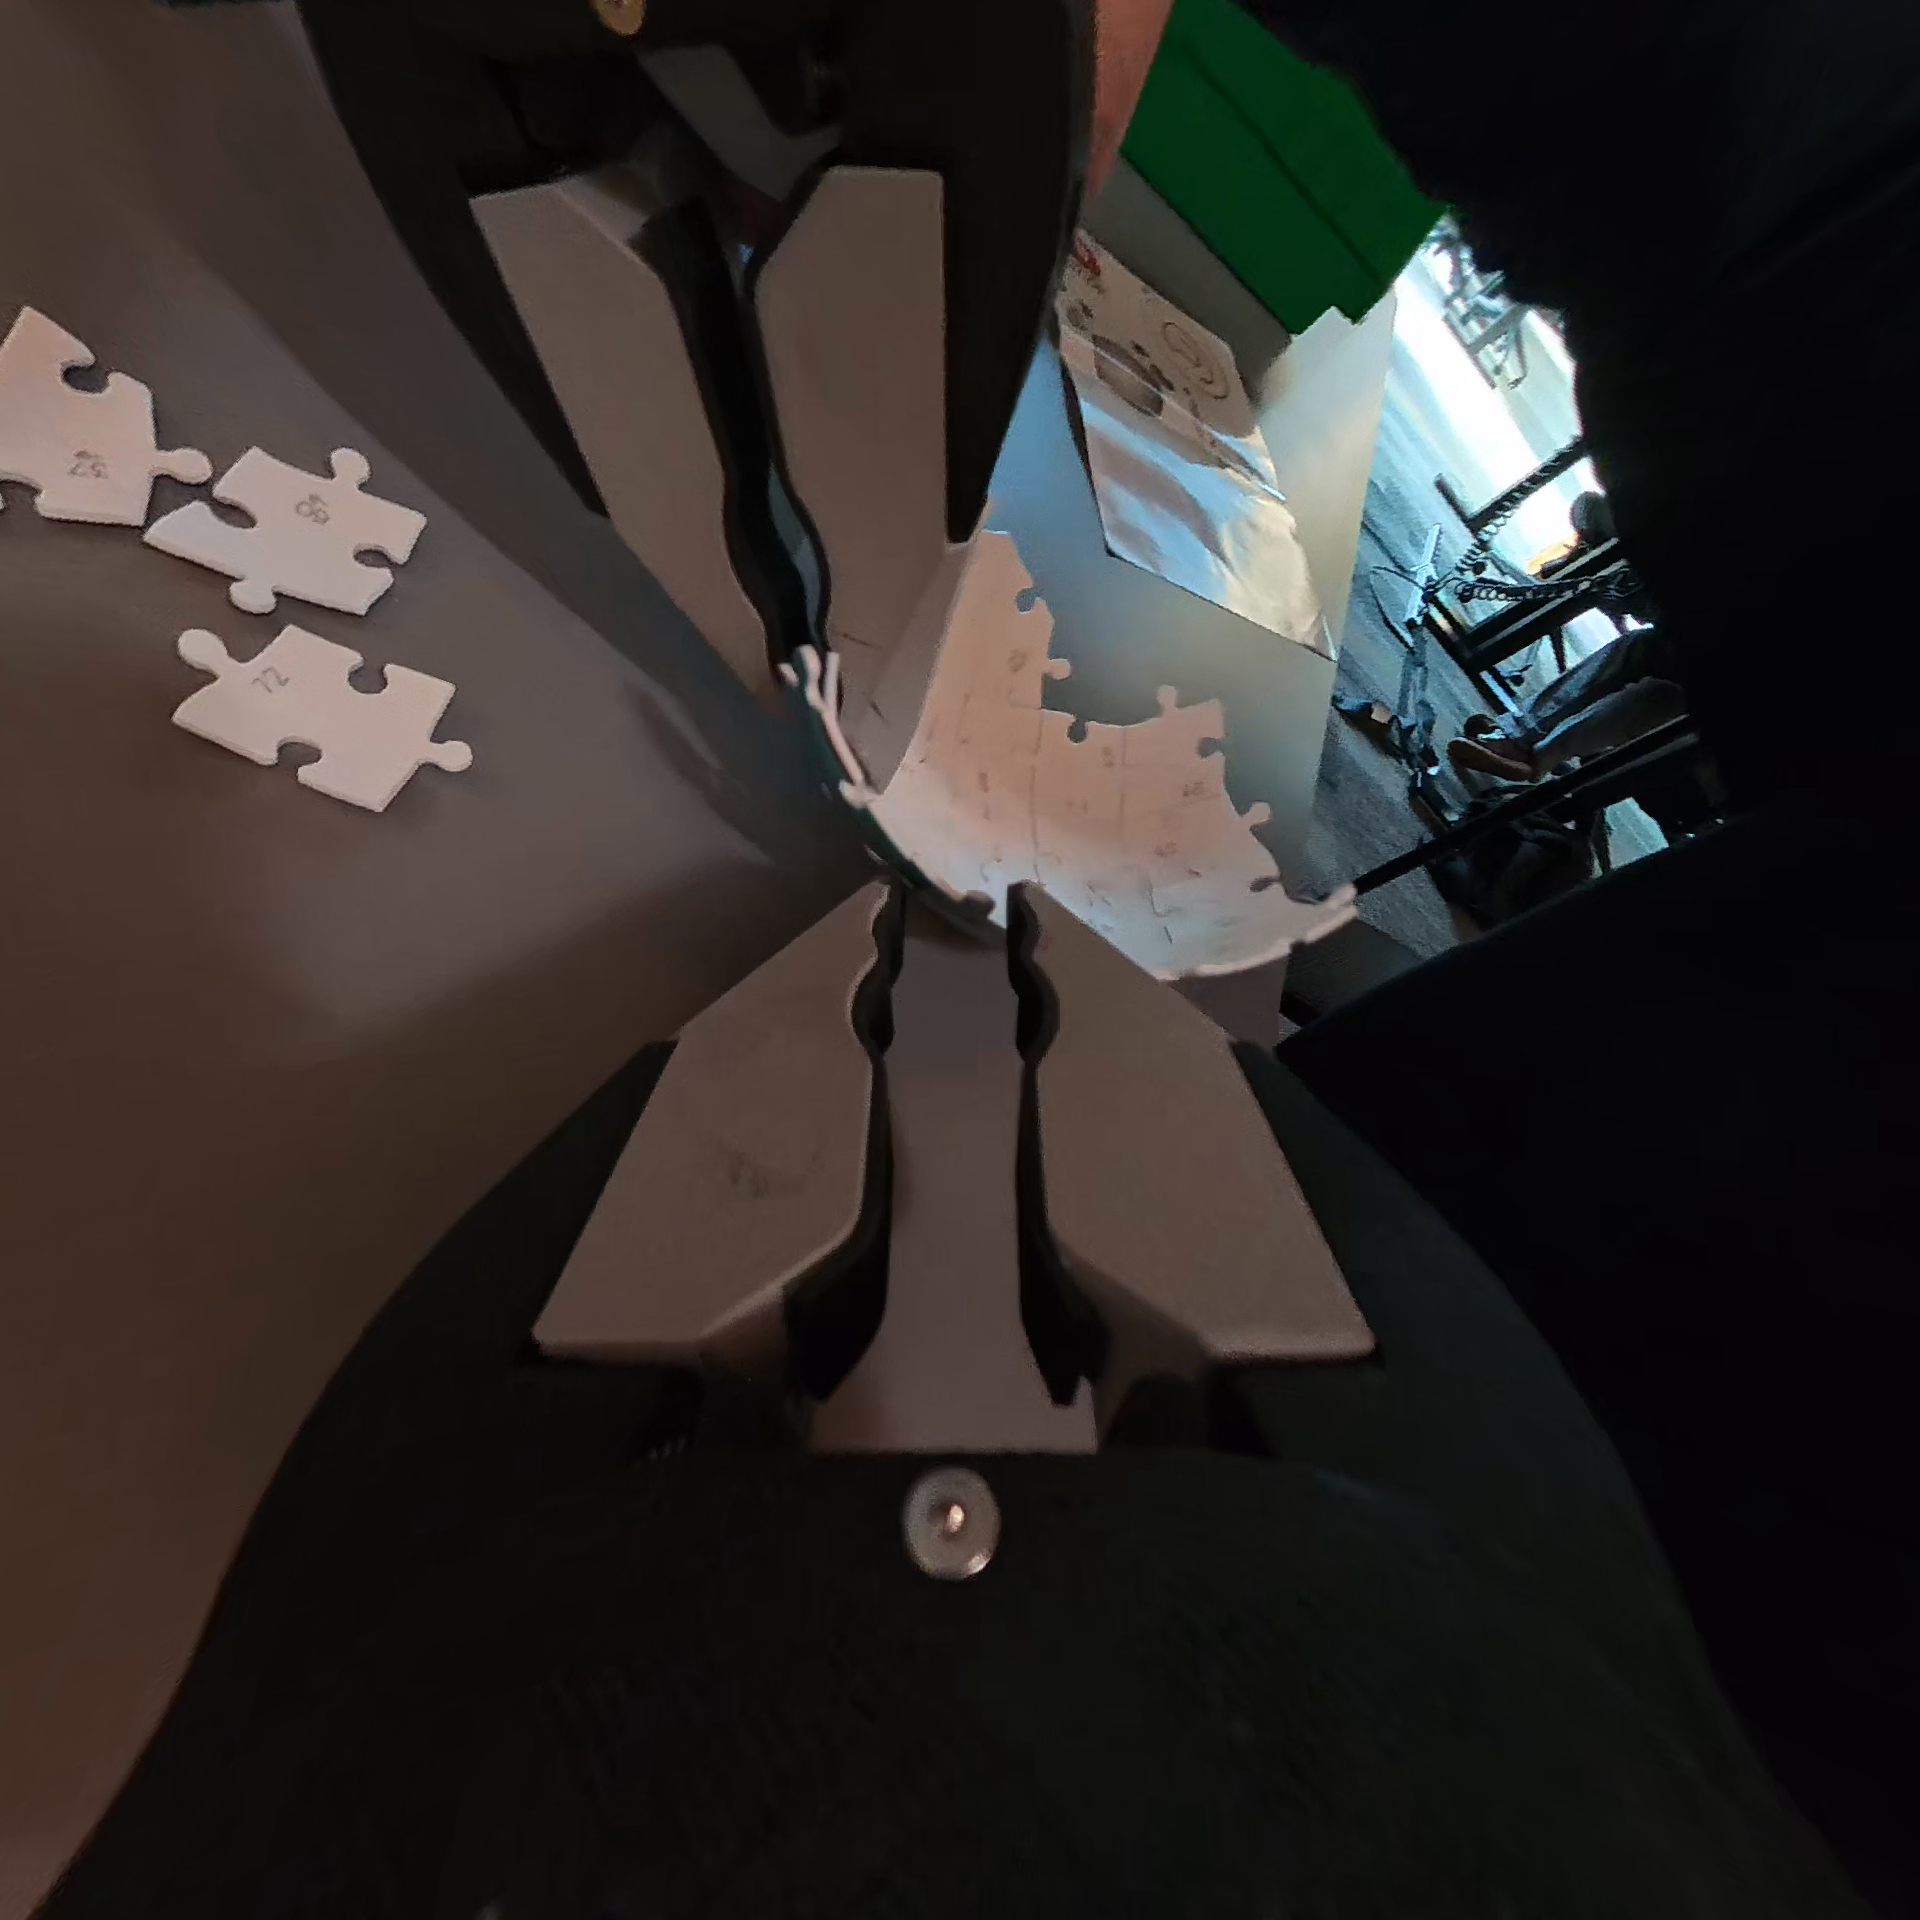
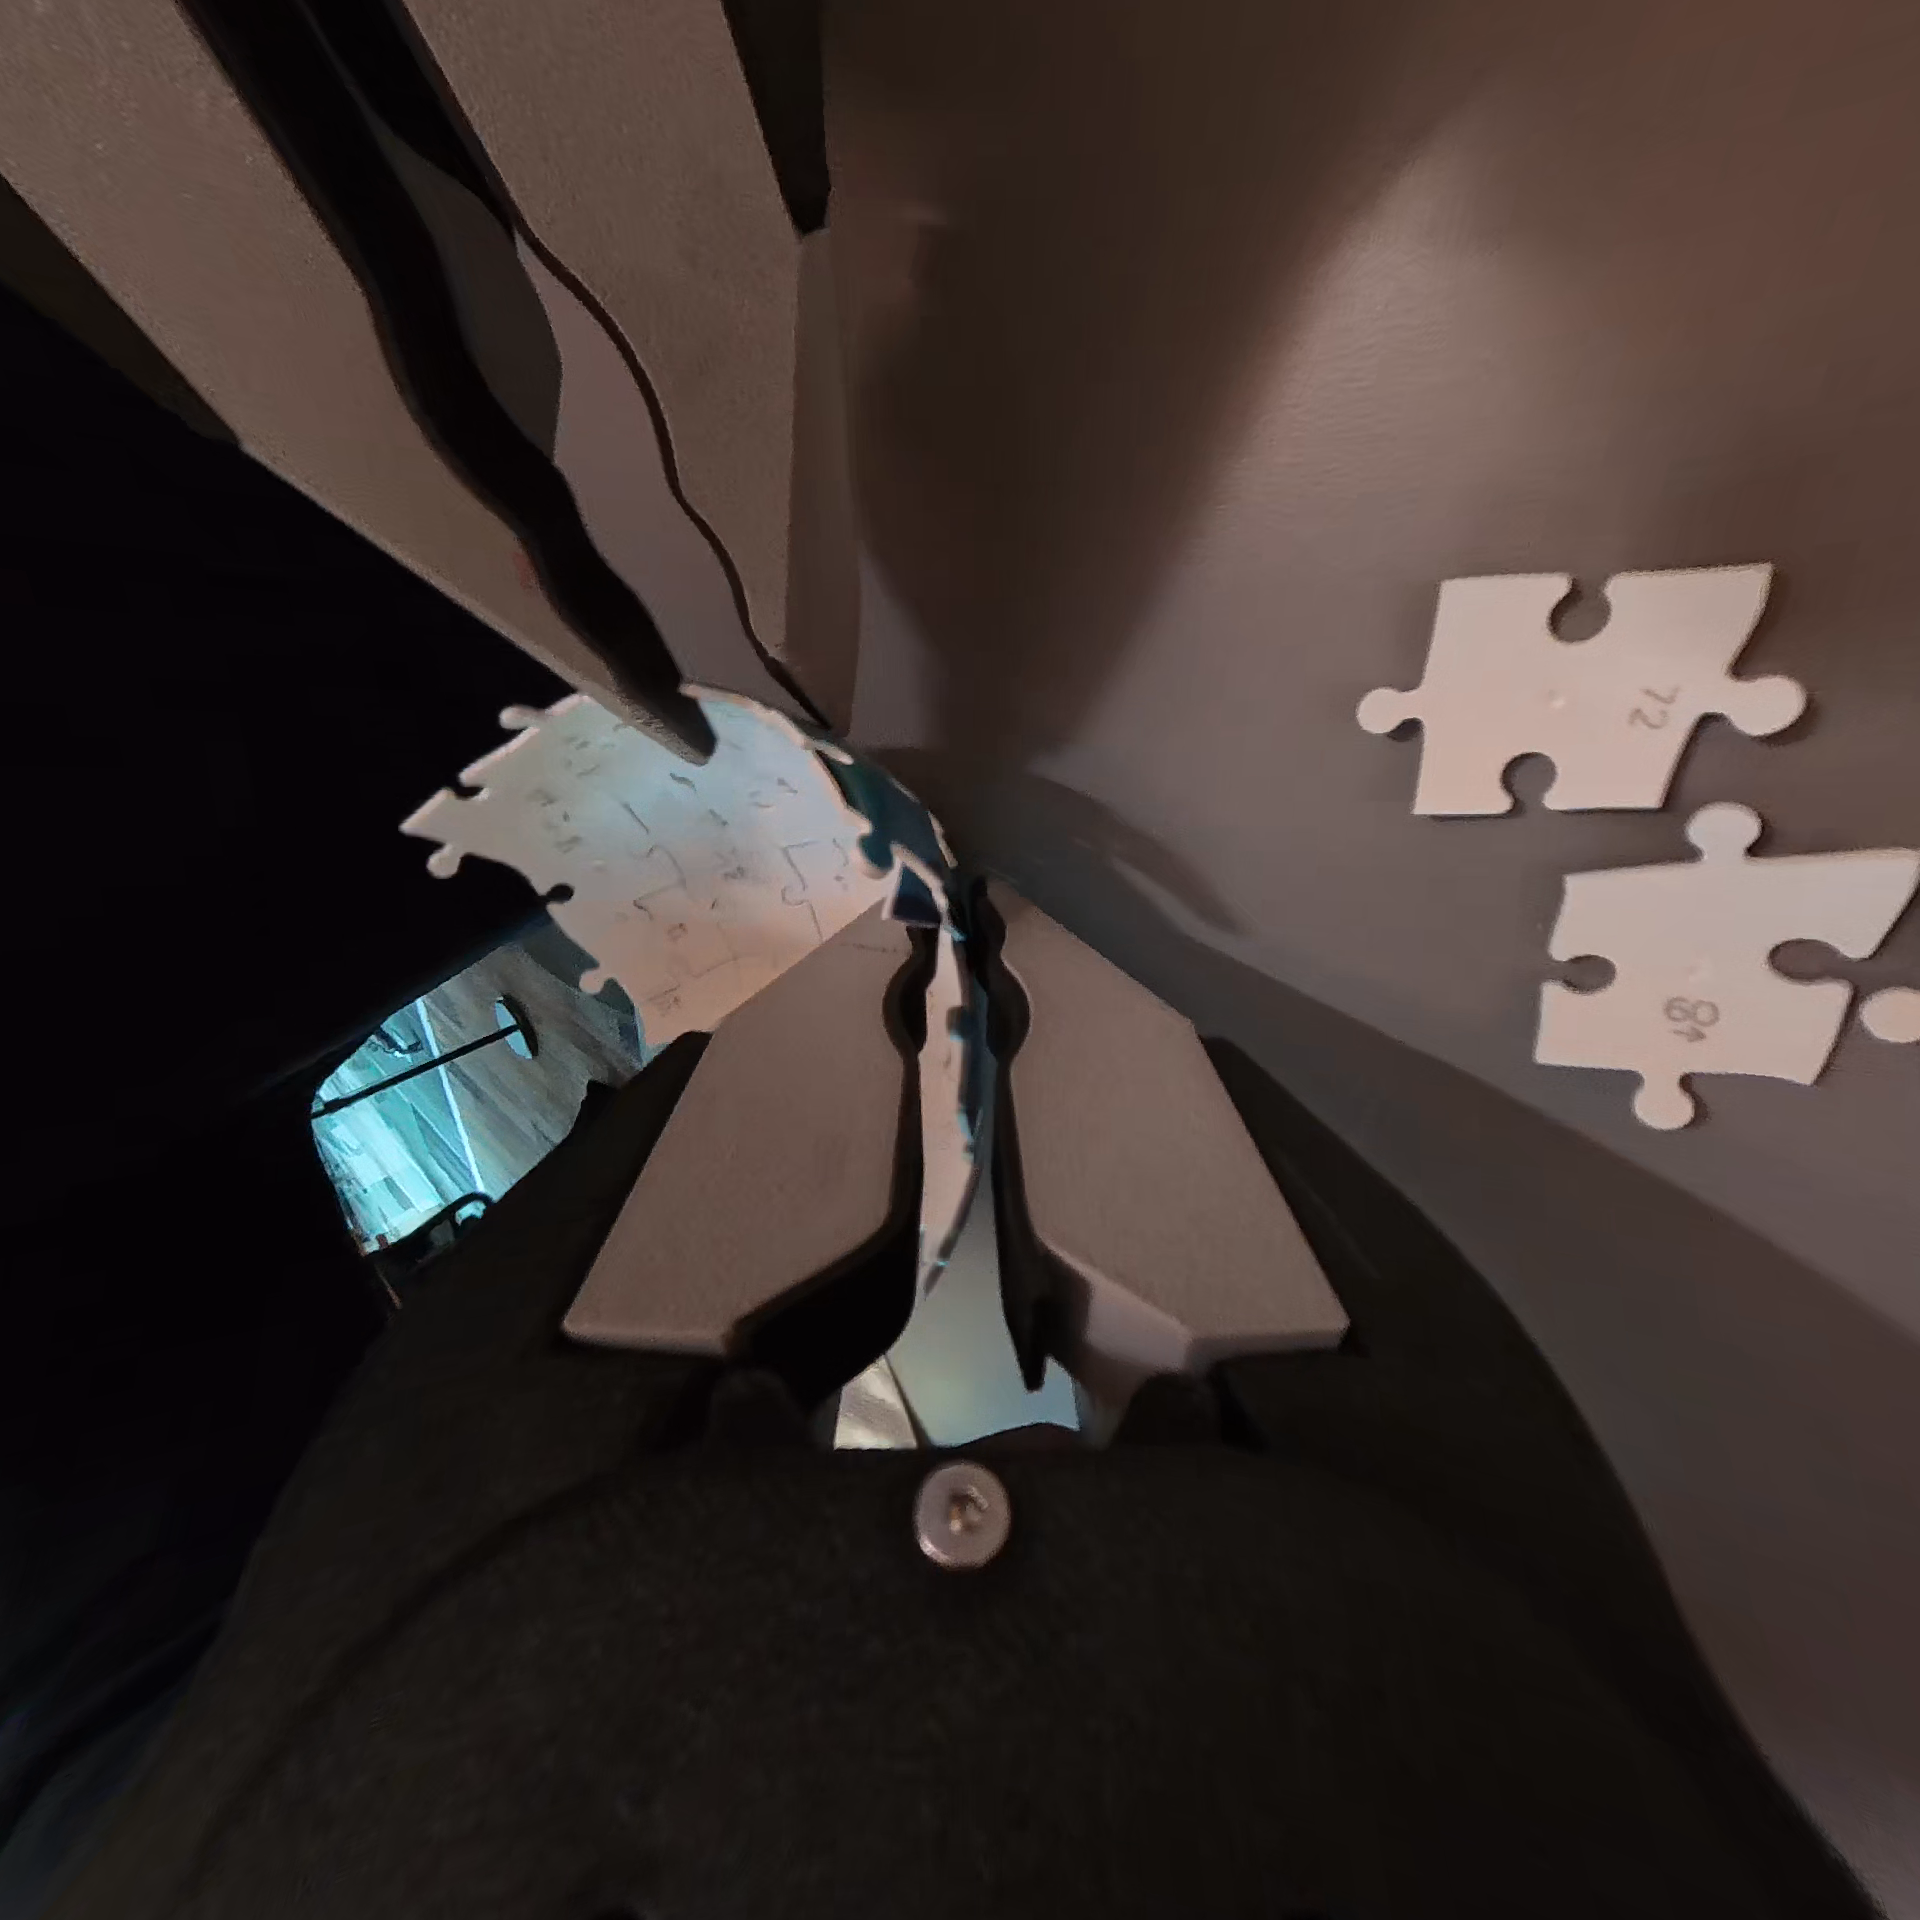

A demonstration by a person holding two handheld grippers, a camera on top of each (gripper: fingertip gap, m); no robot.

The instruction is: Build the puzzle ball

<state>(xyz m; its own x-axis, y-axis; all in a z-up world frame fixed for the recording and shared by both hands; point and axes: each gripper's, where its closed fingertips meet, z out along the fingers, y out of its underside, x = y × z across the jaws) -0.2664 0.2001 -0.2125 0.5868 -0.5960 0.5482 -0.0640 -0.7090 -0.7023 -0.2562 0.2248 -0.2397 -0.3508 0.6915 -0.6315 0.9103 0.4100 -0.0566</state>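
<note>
The partly built puzzle ball [image 1: 1091,810] is a curved shell, white inside and teal outside, held in the air over the grey table [image 1: 312,987]. My left gripper [image 1: 951,899] has its tips on the shell's lower rim, one finger inside and one outside, with a narrow gap between them. My right gripper [image 2: 961,925] is shut on the shell's rim [image 2: 951,1039], which shows between its fingers. The two grippers face each other tip to tip: the right [image 1: 821,665] comes in from above in the left wrist view, the left [image 2: 758,738] from the upper left in the right wrist view. The shell [image 2: 665,852] spreads left.
Three loose white pieces [image 1: 78,436] [image 1: 296,530] [image 1: 322,717] lie face down on the table; two also show in the right wrist view [image 2: 1579,696] [image 2: 1704,977]. A printed sheet [image 1: 1174,436] and a green box [image 1: 1268,177] lie near the table's far edge. Dark clothing [image 1: 1662,1039] fills the right. The grippers' ends are close to 4 cm from one another.
</note>
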